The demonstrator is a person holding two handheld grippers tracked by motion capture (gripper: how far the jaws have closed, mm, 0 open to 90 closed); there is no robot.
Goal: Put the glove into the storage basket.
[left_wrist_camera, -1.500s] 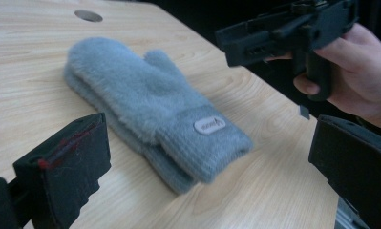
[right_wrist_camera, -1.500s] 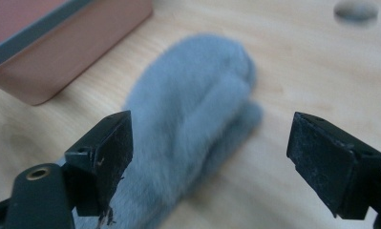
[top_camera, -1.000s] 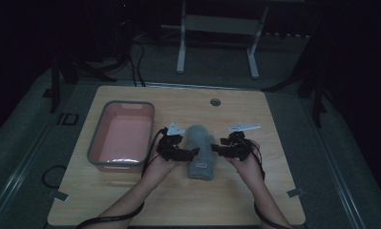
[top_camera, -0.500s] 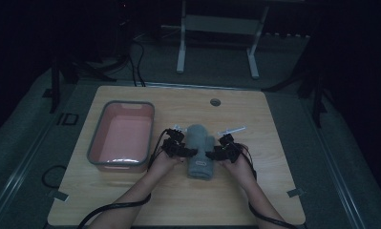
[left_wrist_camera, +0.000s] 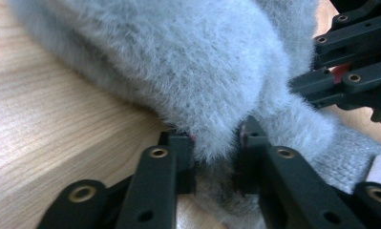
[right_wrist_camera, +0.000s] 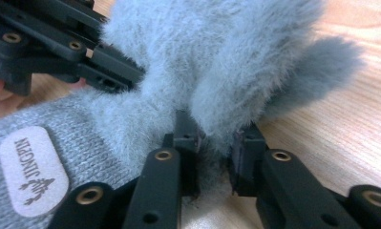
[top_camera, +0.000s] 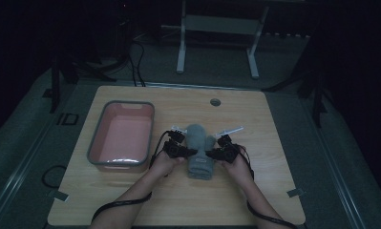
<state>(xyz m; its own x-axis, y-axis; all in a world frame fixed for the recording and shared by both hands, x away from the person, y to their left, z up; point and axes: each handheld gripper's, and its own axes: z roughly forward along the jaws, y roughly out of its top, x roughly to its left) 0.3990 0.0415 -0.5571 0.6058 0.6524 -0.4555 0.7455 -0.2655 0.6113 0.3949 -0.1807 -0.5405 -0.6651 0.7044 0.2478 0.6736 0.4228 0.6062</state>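
A grey fluffy mitten lies on the wooden table, its knitted cuff toward the person. My left gripper pinches a fold of its fur on the left side; up close the jaws have just been closing and now squeeze the grey fur. My right gripper does the same on the right side, its jaws also just closed onto a tuft of the mitten. A pale label sits on the cuff. Each gripper view shows the other gripper across the mitten.
A pink tray with a grey rim stands left of the mitten. A round hole is in the tabletop near the far edge. Bare wood lies to the right and toward the near edge.
Both hands have come down and inward onto the mitten. The jaws of both grippers went from wide apart to pinched on its two sides.
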